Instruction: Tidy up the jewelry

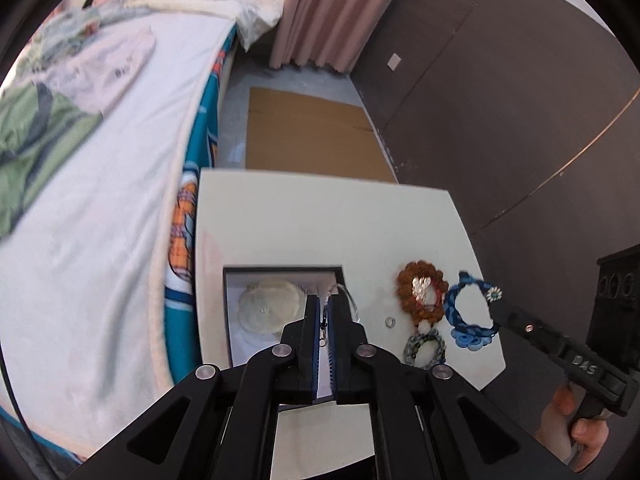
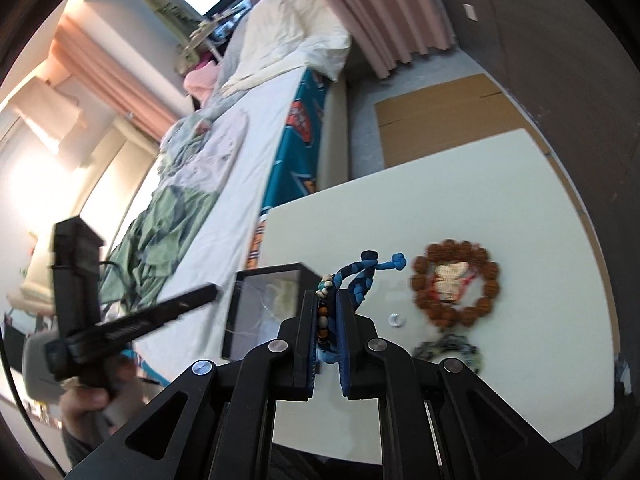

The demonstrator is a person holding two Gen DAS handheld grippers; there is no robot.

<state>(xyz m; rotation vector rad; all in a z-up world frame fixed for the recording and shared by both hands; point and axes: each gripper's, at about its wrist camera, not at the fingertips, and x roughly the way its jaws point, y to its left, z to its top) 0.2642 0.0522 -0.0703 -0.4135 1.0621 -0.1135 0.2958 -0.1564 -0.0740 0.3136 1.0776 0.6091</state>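
An open jewelry box (image 1: 280, 280) with a white lining and a cream round pad sits on the white table (image 1: 320, 220). My left gripper (image 1: 325, 304) is shut on a thin silver chain over the box's right side. My right gripper (image 2: 329, 300) is shut on a blue braided bracelet (image 2: 360, 276) with beads, lifted off the table; the bracelet also shows in the left wrist view (image 1: 472, 312). A brown bead bracelet (image 1: 422, 292) with a gold charm, a small silver ring (image 1: 390, 322) and a grey-green bracelet (image 1: 426, 348) lie on the table.
A bed (image 1: 100, 200) with white sheet and green cloth runs along the table's left side. Flat cardboard (image 1: 312, 132) lies on the floor beyond the table. A dark wall (image 1: 500, 100) is on the right, pink curtains (image 1: 320, 12) at the back.
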